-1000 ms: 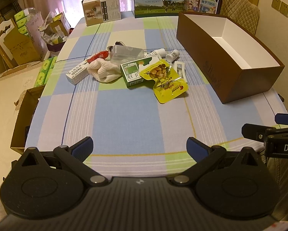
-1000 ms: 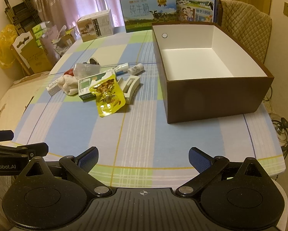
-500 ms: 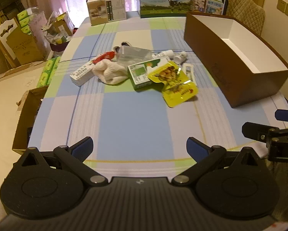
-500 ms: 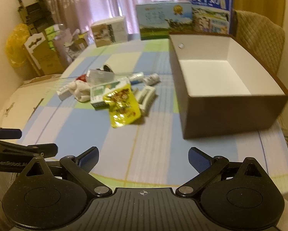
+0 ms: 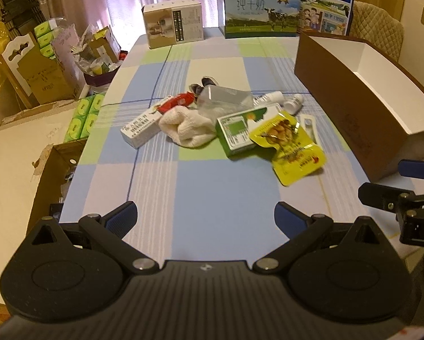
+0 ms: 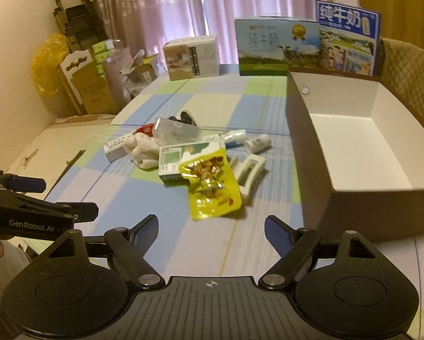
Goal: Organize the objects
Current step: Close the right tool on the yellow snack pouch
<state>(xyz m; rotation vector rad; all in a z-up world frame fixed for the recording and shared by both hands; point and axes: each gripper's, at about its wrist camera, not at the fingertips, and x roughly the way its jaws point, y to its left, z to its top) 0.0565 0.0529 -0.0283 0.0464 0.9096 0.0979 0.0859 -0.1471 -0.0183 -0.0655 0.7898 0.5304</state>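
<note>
Hovering over the near edge of the checked tablecloth (image 5: 206, 198), the left gripper (image 5: 205, 221) stands released and empty; the right gripper (image 6: 211, 231), also empty, has just been narrowing. Beyond: yellow snack pouch (image 6: 212, 189), green carton (image 5: 237, 133), white cloth (image 5: 186, 130); farther right, open brown box (image 6: 353, 153).

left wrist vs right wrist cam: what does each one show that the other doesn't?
Left wrist only: stacked green packs on the floor beside the table, an open cardboard carton below the table edge, and the right gripper at the frame's right.

Right wrist only: the white floor inside the brown open box, a round hole in its wall, and the left gripper at the frame's left.

Both: the yellow snack pouch, green-and-white carton, white cloth, and blue milk cartons at the far edge. Each camera's own fingers stand apart, nothing between them.
</note>
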